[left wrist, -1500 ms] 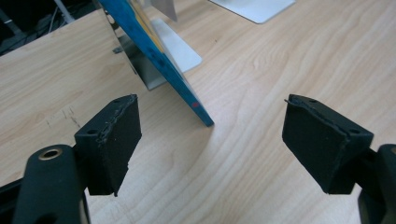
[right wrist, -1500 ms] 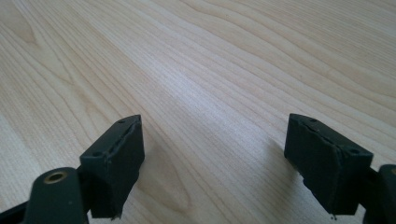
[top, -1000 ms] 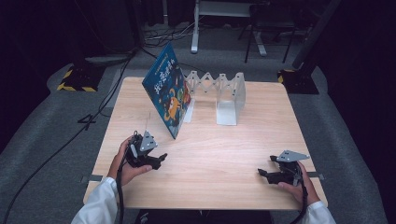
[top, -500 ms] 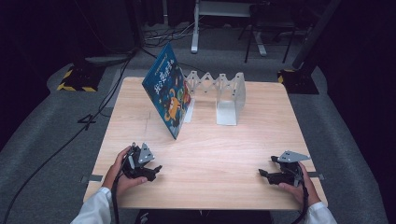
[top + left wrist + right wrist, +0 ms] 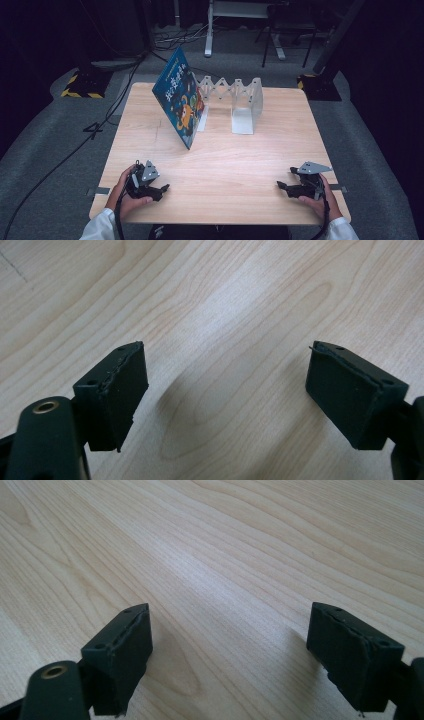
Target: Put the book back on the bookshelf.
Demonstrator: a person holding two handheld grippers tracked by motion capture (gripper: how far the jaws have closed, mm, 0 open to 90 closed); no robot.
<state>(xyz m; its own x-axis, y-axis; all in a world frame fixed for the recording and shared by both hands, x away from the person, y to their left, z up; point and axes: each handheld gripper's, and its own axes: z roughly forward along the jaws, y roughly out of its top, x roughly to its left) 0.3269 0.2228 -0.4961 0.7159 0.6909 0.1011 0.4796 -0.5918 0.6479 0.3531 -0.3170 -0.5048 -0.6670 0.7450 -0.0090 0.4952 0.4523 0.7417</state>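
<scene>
One light wooden table [image 5: 250,165]; on it, one blue picture book with an orange cartoon figure on its cover [image 5: 179,102], standing tilted; one white folding accordion-style book rack [image 5: 235,97] (its separate panels cannot be counted reliably from the high view); two black two-jaw grippers, the left gripper [image 5: 159,190] and the right gripper [image 5: 285,186], one per hand; two grey three-cornered plates, one atop each gripper; four black jaw pads in all, two in each gripper view.

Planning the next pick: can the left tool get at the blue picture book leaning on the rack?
Probably yes. The left tool is open, and bare wooden table lies between it and the blue picture book, whose near edge faces it.
</scene>
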